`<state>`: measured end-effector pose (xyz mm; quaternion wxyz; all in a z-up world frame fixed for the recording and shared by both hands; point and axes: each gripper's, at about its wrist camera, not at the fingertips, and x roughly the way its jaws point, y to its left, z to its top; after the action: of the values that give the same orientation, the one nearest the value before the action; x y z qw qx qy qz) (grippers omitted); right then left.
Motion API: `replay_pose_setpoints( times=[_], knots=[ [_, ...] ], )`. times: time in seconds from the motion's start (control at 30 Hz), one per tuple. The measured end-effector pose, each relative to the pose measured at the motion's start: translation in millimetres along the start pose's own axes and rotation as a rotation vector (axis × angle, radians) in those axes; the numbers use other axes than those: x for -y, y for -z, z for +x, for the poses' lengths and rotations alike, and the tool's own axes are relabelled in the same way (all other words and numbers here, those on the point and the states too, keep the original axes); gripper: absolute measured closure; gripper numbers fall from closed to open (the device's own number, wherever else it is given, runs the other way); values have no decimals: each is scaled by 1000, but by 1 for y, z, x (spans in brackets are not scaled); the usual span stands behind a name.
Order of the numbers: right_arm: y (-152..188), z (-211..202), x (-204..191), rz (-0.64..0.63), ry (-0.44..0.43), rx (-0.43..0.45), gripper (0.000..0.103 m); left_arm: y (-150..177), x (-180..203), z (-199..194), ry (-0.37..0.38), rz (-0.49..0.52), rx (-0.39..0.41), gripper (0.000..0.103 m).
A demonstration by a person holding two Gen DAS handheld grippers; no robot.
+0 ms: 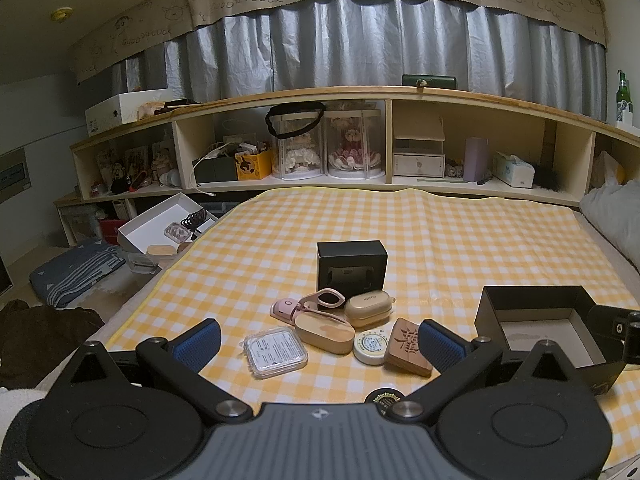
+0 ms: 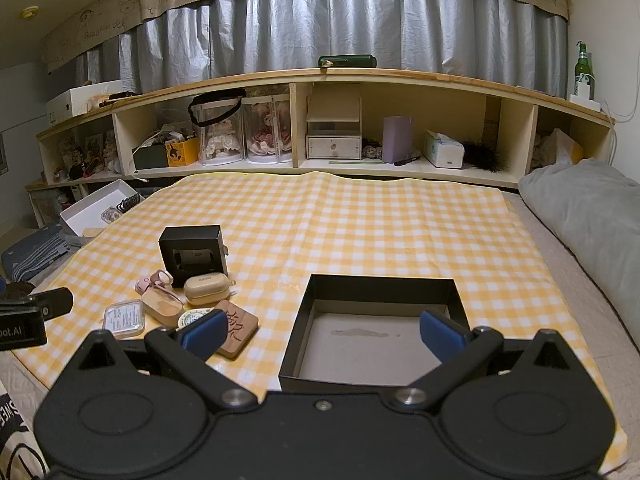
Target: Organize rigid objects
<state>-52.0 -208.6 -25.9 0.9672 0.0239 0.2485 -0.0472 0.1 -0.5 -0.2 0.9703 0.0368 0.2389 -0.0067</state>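
A cluster of small rigid items lies on the yellow checked cloth (image 1: 420, 240): a clear flat case (image 1: 276, 347), a wooden oval box (image 1: 325, 333), a round white tin (image 1: 371, 345), a carved wooden block (image 1: 409, 346), a beige earbud case (image 1: 366, 309), a pink curler-like tool (image 1: 306, 304) and a black cube box (image 1: 352, 270). My left gripper (image 1: 320, 342) is open just in front of the cluster. My right gripper (image 2: 322, 332) is open over the near edge of an open black box (image 2: 380, 334), which holds nothing. The same cluster (image 2: 188, 306) sits left of it.
A long wooden shelf (image 2: 320, 76) with dolls, boxes and tissues runs behind the bed. A grey pillow (image 2: 588, 208) lies at the right. A white box (image 1: 160, 224) and folded fabric (image 1: 76, 272) sit off the cloth's left edge.
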Motion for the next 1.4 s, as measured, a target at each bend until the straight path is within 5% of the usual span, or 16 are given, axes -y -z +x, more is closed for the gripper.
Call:
replay_pose_setpoints(
  times=[1.4],
  knots=[
    [2, -1, -2, 6, -7, 15, 0, -2, 0, 0, 5, -7, 3, 0]
  ],
)
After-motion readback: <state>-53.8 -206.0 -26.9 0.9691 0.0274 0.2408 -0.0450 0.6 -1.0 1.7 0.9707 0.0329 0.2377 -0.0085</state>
